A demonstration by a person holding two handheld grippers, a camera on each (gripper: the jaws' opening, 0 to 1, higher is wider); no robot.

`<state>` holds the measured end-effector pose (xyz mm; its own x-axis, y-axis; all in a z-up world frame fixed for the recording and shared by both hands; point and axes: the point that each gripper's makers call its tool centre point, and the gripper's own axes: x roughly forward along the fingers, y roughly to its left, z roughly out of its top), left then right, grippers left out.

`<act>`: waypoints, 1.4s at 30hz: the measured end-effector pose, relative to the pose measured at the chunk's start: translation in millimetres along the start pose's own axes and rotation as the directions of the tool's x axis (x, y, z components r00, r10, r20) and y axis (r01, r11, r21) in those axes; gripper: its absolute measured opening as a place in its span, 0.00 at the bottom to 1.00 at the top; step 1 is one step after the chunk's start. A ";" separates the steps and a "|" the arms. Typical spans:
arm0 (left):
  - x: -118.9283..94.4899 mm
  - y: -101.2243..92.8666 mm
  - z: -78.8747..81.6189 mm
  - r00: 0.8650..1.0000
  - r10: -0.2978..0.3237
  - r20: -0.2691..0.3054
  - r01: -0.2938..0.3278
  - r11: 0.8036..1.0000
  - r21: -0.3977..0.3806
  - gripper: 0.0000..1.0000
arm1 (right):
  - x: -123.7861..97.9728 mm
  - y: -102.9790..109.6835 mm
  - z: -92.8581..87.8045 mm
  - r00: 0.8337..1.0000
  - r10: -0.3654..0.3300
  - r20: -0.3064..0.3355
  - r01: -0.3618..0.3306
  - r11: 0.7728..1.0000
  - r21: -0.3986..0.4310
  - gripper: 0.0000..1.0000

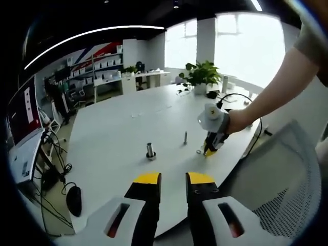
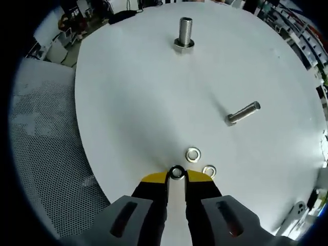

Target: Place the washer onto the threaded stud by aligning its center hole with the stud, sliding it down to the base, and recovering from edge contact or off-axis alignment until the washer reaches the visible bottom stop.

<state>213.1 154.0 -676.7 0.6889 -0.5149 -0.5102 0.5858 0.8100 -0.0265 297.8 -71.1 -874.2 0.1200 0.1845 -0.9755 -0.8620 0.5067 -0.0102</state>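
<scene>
Low in the right gripper view, the right gripper (image 2: 177, 177) has its yellow-tipped jaws pinched on a washer (image 2: 177, 172), held at the tips just above the white table (image 2: 128, 102). Two more washers (image 2: 193, 153) lie just beyond it. A slim threaded stud (image 2: 243, 113) stands right of centre, a thicker stud (image 2: 184, 33) at top. Meanwhile the left gripper (image 1: 173, 179) hangs with jaws slightly apart, holding nothing.
</scene>
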 end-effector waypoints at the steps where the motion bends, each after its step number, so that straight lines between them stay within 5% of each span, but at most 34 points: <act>1: -0.3 0.0 0.6 1.000 0.002 0.002 -0.002 1.000 0.001 0.17 | -1.8 -0.5 -0.3 1.000 0.000 0.000 0.000 1.000 0.005 0.13; 22: 2.3 -4.0 -1.1 1.000 -0.009 -0.009 0.009 0.999 0.034 0.17 | -37.0 -10.8 7.0 0.998 -0.006 0.063 0.003 0.999 0.043 0.13; 42: 3.2 -4.3 -2.6 1.000 -0.005 -0.021 0.006 0.999 0.052 0.17 | -60.9 -45.5 40.4 0.989 -0.042 0.142 0.031 0.997 0.077 0.13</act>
<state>211.7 149.6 -680.5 0.6766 -0.5130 -0.5282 0.6115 0.7911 0.0149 349.6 -71.3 -805.5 0.2250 0.2807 -0.9330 -0.8175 0.5755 -0.0240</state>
